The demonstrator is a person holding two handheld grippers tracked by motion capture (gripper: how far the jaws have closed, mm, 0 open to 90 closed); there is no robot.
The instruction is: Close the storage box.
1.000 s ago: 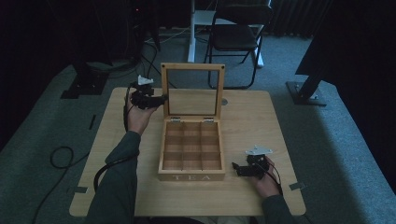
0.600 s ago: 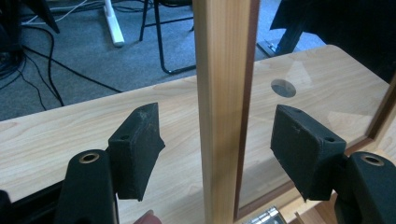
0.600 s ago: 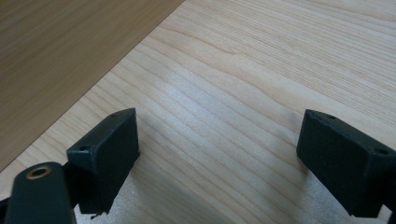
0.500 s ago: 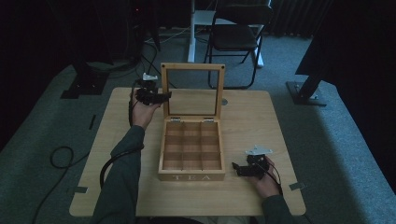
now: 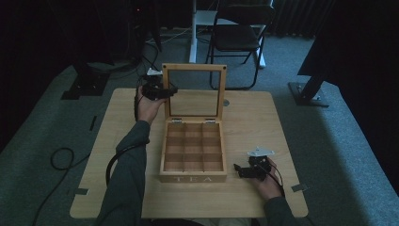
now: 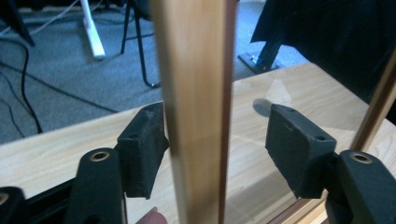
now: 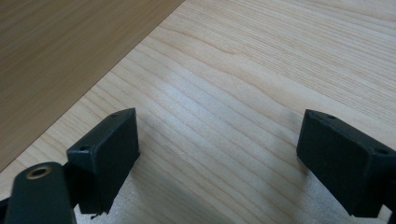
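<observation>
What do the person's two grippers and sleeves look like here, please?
Both the left gripper and the right gripper are black, each with two blocky black jaws on arms with brass-ringed holes. The right one carries a grey three-cornered plate on top. A black cable runs along the left sleeve, and both sleeves are dark grey-green.

A pale wooden table [image 5: 117,136] with rounded corners stands on grey carpet. At its middle sits an open wooden tea box [image 5: 193,157], lid upright, marked TEA on the front. A small round mark [image 5: 226,102] shows beyond the lid.
</observation>
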